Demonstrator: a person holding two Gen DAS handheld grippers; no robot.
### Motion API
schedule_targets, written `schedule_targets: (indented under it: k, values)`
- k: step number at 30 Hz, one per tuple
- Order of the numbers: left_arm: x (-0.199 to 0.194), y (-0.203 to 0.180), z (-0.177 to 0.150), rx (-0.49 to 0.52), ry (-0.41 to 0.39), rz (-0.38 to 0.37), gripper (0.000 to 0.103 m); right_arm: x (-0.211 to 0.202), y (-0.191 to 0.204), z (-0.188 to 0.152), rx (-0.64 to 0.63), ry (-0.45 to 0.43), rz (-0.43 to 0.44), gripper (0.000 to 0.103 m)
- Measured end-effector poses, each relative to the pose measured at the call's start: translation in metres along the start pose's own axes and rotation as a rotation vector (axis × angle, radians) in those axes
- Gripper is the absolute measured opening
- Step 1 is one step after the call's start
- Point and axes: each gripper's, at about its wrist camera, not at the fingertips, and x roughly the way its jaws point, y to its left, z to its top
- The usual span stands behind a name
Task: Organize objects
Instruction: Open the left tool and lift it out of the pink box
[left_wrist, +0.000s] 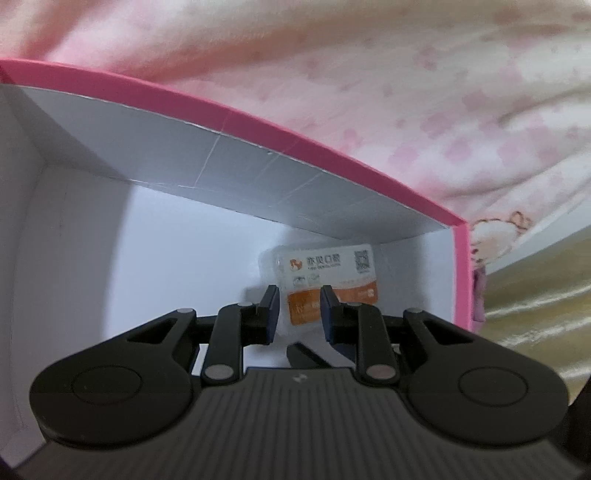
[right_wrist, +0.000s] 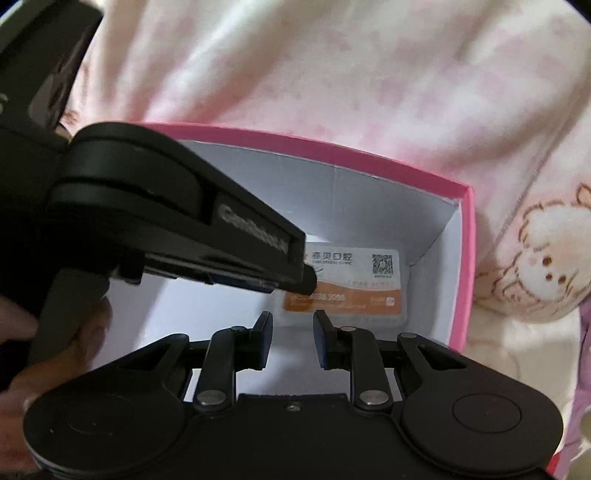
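Observation:
A small clear case with a white and orange label (left_wrist: 325, 284) lies on the white floor of a pink-rimmed box (left_wrist: 258, 122), near its right corner. My left gripper (left_wrist: 298, 293) is inside the box, open and empty, just short of the case. In the right wrist view the same case (right_wrist: 354, 288) lies in the box (right_wrist: 465, 266). My right gripper (right_wrist: 291, 321) is open and empty, just before the case. The left gripper's body (right_wrist: 166, 218) reaches in from the left and covers the case's left end.
Pink patterned fabric with a cartoon animal print (right_wrist: 543, 258) lies behind and to the right of the box. A shiny gold cloth (left_wrist: 535, 295) shows right of the box. A hand (right_wrist: 55, 362) holds the left gripper's handle.

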Motion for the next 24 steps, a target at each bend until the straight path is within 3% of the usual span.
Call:
schedule_targets:
  k: [6,8,10,17,24]
  values:
    - [-0.053,-0.017,-0.03,0.224,-0.034,0.112,0.045,-0.045,0.013,-0.029,-0.004,-0.07,0.081,0.045]
    - [-0.073,-0.018,-0.041,0.268,-0.031,0.122,0.048,-0.053,0.005,-0.033,0.013,-0.081,0.112,0.048]
    - [-0.092,-0.019,-0.054,0.314,-0.017,0.141,0.052,-0.076,0.019,-0.058,0.017,-0.094,0.129,0.054]
    - [-0.187,-0.008,-0.093,0.384,-0.023,0.175,0.064,-0.165,0.017,-0.099,-0.029,-0.133,0.165,0.064]
    - [-0.257,0.003,-0.124,0.41,-0.004,0.171,0.073,-0.23,0.055,-0.118,-0.131,-0.185,0.202,0.077]
